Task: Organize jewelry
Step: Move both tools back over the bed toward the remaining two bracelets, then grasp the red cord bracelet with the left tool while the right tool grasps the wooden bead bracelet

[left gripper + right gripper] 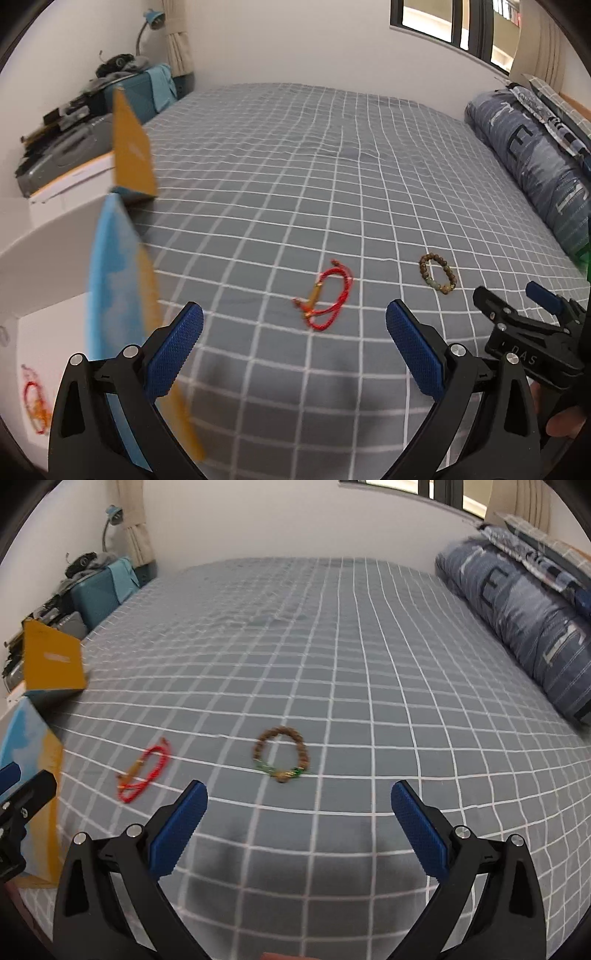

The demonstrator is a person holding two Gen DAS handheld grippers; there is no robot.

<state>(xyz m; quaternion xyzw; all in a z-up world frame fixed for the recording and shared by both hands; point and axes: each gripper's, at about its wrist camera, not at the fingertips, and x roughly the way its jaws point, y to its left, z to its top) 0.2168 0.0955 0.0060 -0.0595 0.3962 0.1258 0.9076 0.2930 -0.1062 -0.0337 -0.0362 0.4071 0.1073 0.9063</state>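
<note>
At the far left, a yellow-and-blue box (pixel 122 291) stands open at the edge of the bed, its yellow lid (pixel 131 147) tipped up behind it. Inside, against the white lining, a blurred red cord bracelet (pixel 35 402) shows low in the left wrist view; I cannot make out more of it than its colour and looped shape.

The left gripper (pixel 293 336) hangs over the grey checked bedsheet (pixel 295 166) with its blue-padded fingers (pixel 177 350) spread wide and nothing between them. Just ahead of it, lying flat on the sheet, is a second red cord bracelet (pixel 327 295): thin red string coiled in a couple of loose loops, with a small tan or gold piece threaded across the middle and frayed knotted ends.

To the right of that, well clear of it, lies a beaded bracelet (pixel 281 755), a neat ring of round brown wooden beads with a short run of green beads and a larger tan bead along its near side. It rests flat on the sheet, ahead of the right gripper (pixel 299 801) and a little left of its centre line. That gripper's jaws are also wide apart and empty.

Along the right edge of the bed sits a rolled blue patterned quilt (pixel 517 609).
</note>
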